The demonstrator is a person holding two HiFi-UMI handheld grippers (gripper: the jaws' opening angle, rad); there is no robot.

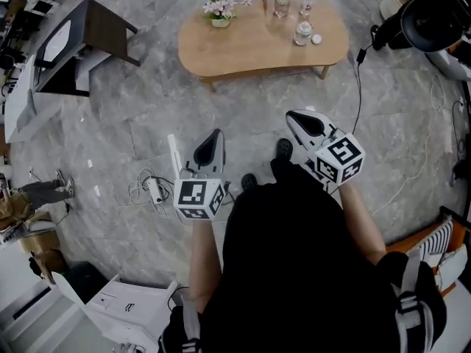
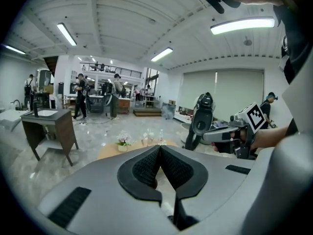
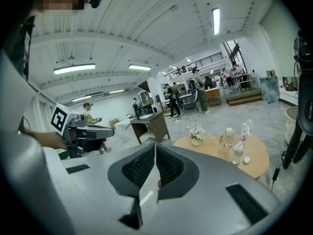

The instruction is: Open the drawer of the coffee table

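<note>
The light wooden coffee table point(image 1: 261, 50) stands on the grey floor ahead of me, some way beyond both grippers. On it are a small flower pot point(image 1: 220, 9), a glass jar point(image 1: 282, 4) and two bottles point(image 1: 302, 31). No drawer shows on it from here. My left gripper point(image 1: 210, 147) is held in the air over the floor, jaws shut and empty. My right gripper point(image 1: 305, 121) is a little further forward, also shut and empty. The table point(image 2: 110, 152) peeks over the shut left gripper point(image 2: 160, 148), and the table point(image 3: 254, 163) lies to the right of the shut right gripper point(image 3: 155, 146).
A dark wooden desk point(image 1: 96, 31) stands at the far left. A power strip with cables point(image 1: 151, 190) lies on the floor by my left gripper. A black cable point(image 1: 358, 87) runs past the table's right end to dark equipment point(image 1: 430, 17). White boxes point(image 1: 129, 307) sit at the bottom left.
</note>
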